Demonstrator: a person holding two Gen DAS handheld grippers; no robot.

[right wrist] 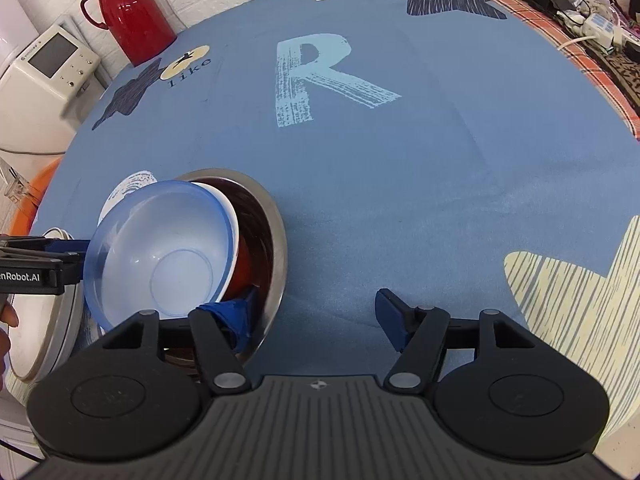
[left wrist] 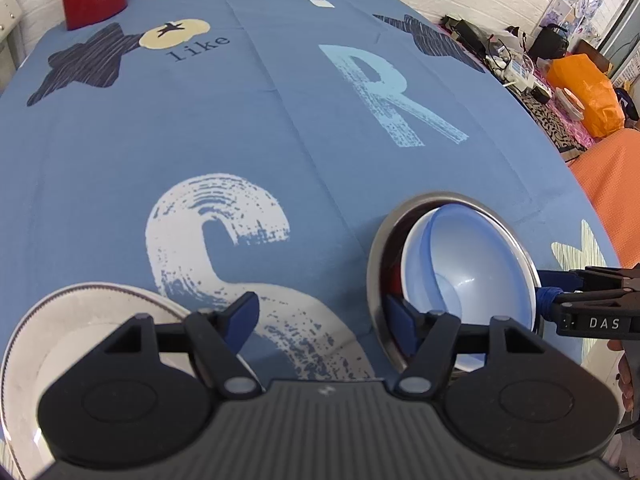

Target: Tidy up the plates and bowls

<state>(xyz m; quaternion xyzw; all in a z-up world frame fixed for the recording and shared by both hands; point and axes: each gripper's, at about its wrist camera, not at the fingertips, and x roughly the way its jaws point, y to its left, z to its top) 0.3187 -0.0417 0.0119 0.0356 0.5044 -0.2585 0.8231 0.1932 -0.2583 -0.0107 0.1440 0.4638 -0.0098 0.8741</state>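
Ahead of both grippers: a blue printed tablecloth [left wrist: 280,128] runs wide and bare to its far edge.
Bowl count: three nested and tipped on edge, a clear blue plastic bowl [right wrist: 160,256] innermost, a white bowl with a red outside [right wrist: 234,240] behind it, a steel bowl [right wrist: 276,248] outermost.
Plate count: one, a white plate [left wrist: 60,320] with a ribbed grey rim, flat under the left gripper's left finger.
Left gripper [left wrist: 324,320]: jaws spread wide, nothing between them; its right finger [left wrist: 400,320] sits at the steel bowl's near rim, contact unclear.
Right gripper [right wrist: 316,316]: jaws also wide apart, nothing pinched; its left finger [right wrist: 236,316] is down inside the steel bowl beside the white bowl's base, the right finger hangs over bare cloth.
Stack position: between the two grippers, right of the left one, left of the right one.
Edges: the cloth's right edge drops off near an orange surface [left wrist: 612,184]; a red jug [right wrist: 132,20] stands at the far left corner.
Open room: plenty forward and to the right of the right gripper, only printed letters and stars there.
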